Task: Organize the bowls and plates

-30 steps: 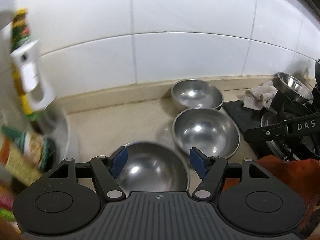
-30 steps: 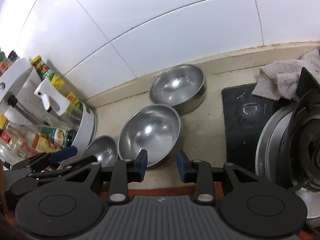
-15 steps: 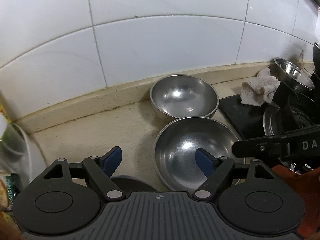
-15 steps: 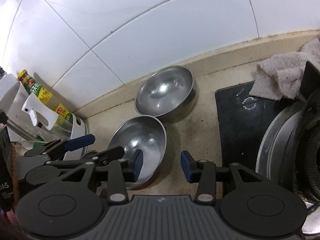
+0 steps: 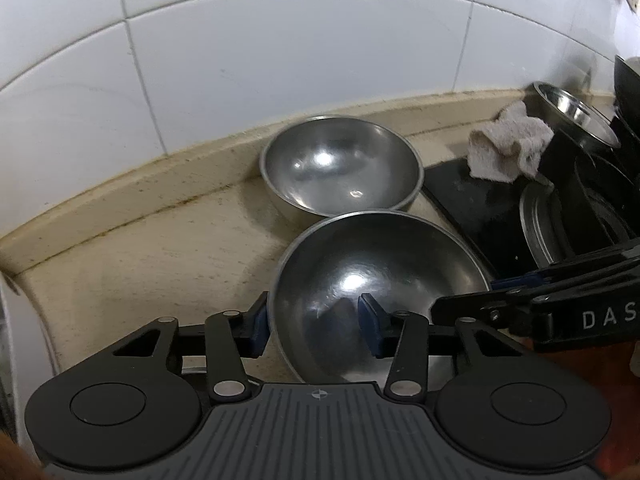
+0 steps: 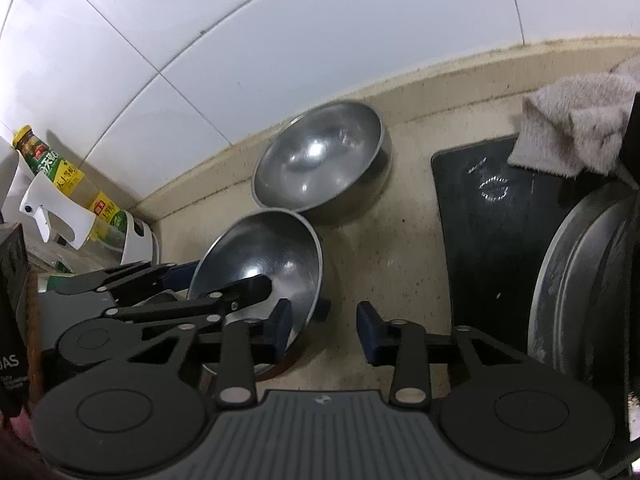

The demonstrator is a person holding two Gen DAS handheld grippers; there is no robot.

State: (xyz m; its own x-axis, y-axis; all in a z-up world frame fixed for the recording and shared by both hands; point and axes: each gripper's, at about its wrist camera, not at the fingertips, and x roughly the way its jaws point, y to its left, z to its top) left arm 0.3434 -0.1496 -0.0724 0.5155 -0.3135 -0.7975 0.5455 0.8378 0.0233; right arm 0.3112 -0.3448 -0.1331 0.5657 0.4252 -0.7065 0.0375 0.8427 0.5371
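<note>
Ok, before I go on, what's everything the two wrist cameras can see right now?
Far bowl: one, steel, against the wall kerb.
Near bowl: one, steel, just in front of the far bowl.
Counter: one, beige, under both bowls.
Stove top: one, black glass, right of the bowls.
Cloth: one, greyish white, crumpled on the stove top's back corner.
Steel pot: one, behind the cloth.
Sauce bottle: one, yellow cap, in the white rack at left.
Left gripper: black, blue pads, jaws closing astride the near bowl's rim.
Right gripper: same colours, jaws closing astride the opposite rim.
</note>
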